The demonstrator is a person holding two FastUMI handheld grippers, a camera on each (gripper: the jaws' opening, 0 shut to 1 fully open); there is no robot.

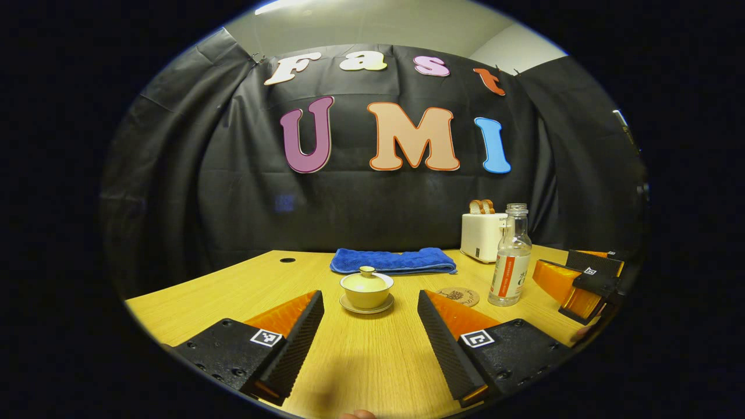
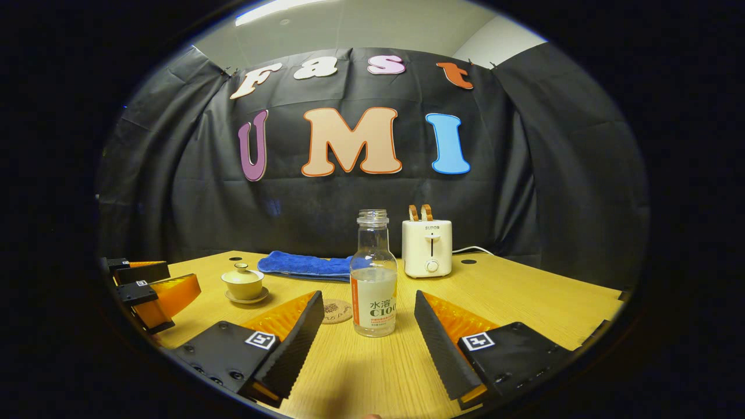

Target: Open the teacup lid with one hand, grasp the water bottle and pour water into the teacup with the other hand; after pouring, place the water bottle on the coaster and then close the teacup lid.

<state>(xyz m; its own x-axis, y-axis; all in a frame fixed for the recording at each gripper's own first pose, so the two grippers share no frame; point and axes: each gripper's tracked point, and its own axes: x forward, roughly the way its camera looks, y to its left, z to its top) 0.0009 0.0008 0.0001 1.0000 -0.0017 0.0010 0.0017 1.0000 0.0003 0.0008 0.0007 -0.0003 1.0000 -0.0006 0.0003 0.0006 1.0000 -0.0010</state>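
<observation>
Straight ahead of the left tongs (image 1: 370,337), gaping empty, sits the lidded teacup (image 1: 366,289); right tongs (image 2: 368,337), also spread, face the upright water bottle (image 2: 373,274).

Wooden table (image 2: 524,302), light yellow grain, serving as landmark surface. White toaster (image 2: 428,247) stands upright near the table's far edge, two slices of bread (image 2: 420,212) protruding from its slots; a pale cord (image 2: 474,250) leaves its side toward the wall. Folded blue towel (image 1: 393,261) lies flat on the table beside the toaster. Small dark round holes (image 1: 287,260) in the tabletop, possibly cable openings, near the far edge.
</observation>
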